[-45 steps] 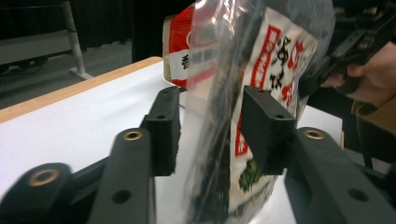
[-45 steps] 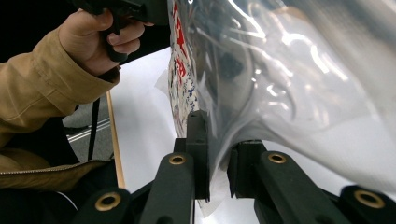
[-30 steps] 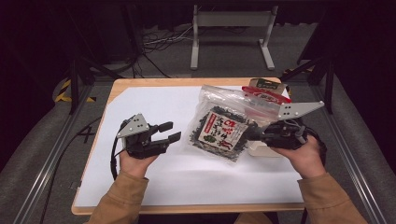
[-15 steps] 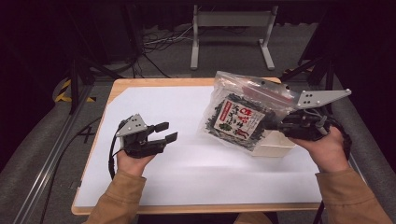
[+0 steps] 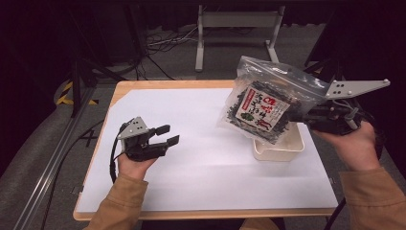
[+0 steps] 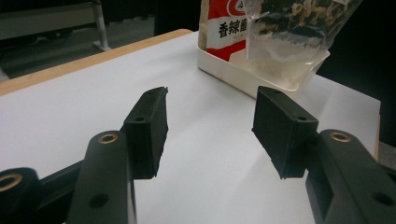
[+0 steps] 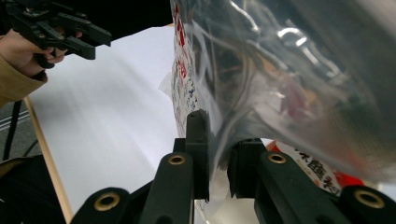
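A clear zip bag [image 5: 261, 108] of dark dried food with a printed red-and-white label hangs tilted in the air above a white tub [image 5: 277, 151]. My right gripper [image 5: 294, 115] is shut on the bag's right edge; in the right gripper view the plastic [image 7: 280, 70] is pinched between the jaws of the right gripper [image 7: 218, 154]. My left gripper [image 5: 168, 134] rests low over the white sheet at the left, apart from the bag. Its jaws have just been opening, and the left gripper [image 6: 210, 126] stands open with nothing between them.
The white tub [image 6: 243, 74] sits at the table's right side and holds a red printed packet [image 6: 229, 28]. A white sheet [image 5: 201, 163] covers most of the wooden table [image 5: 143, 85]. Beyond the far edge are cables and a metal stand on dark floor.
My right gripper has lifted the bag up and to the right, off the table and over the tub. The left hand has stayed nearly where it was.
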Motion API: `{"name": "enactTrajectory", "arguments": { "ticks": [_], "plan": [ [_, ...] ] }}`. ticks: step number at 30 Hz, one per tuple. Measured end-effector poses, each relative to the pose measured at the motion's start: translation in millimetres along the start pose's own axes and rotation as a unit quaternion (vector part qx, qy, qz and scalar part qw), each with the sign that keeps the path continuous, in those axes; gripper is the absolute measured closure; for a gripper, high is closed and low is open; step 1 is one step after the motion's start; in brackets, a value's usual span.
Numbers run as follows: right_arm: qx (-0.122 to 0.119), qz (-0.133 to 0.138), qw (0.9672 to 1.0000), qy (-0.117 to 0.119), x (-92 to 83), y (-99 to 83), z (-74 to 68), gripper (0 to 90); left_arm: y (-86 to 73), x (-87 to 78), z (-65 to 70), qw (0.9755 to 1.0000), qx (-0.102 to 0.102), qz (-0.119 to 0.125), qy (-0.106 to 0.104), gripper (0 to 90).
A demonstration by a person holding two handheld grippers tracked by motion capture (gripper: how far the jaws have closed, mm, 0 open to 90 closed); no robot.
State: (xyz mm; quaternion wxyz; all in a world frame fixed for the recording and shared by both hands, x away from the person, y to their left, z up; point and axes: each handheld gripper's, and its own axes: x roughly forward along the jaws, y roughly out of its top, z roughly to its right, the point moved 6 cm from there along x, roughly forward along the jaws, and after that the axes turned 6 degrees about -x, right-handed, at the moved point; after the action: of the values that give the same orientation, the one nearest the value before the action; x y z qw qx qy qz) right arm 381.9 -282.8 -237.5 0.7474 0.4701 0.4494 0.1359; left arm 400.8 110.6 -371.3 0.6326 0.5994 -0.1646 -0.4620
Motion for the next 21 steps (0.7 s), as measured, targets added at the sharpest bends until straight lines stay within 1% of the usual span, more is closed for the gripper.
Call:
{"name": "enactTrajectory", "arguments": {
  "ticks": [3, 5, 11, 16, 21],
  "plan": [
    [-0.001, -0.006, 0.9999, -0.015, -4.9, -1.0, 5.3, 80.2, -1.0, 0.2, -1.8, 1.0, 0.006, -0.001, 0.001, 44.4],
    [-0.001, -0.01, 0.9996, -0.024, -7.6, -2.0, 8.9, 80.1, -2.4, 0.5, -1.9, 1.0, 0.001, -0.005, -0.001, 43.9],
    [0.001, -0.021, 0.9986, -0.049, -15.8, -3.2, 17.6, 80.1, -3.3, 0.4, -3.3, 1.0, 0.0, -0.005, 0.002, 43.7],
    [0.005, -0.042, 0.996, -0.078, -19.4, -8.2, 25.8, 80.1, -3.7, -0.6, -4.8, 1.0, 0.0, -0.006, 0.006, 43.7],
    [0.017, -0.059, 0.9933, -0.098, -19.8, -14.5, 32.0, 80.0, -4.4, -0.9, -6.2, 0.9999, 0.002, -0.009, 0.007, 43.2]
  ]
}}
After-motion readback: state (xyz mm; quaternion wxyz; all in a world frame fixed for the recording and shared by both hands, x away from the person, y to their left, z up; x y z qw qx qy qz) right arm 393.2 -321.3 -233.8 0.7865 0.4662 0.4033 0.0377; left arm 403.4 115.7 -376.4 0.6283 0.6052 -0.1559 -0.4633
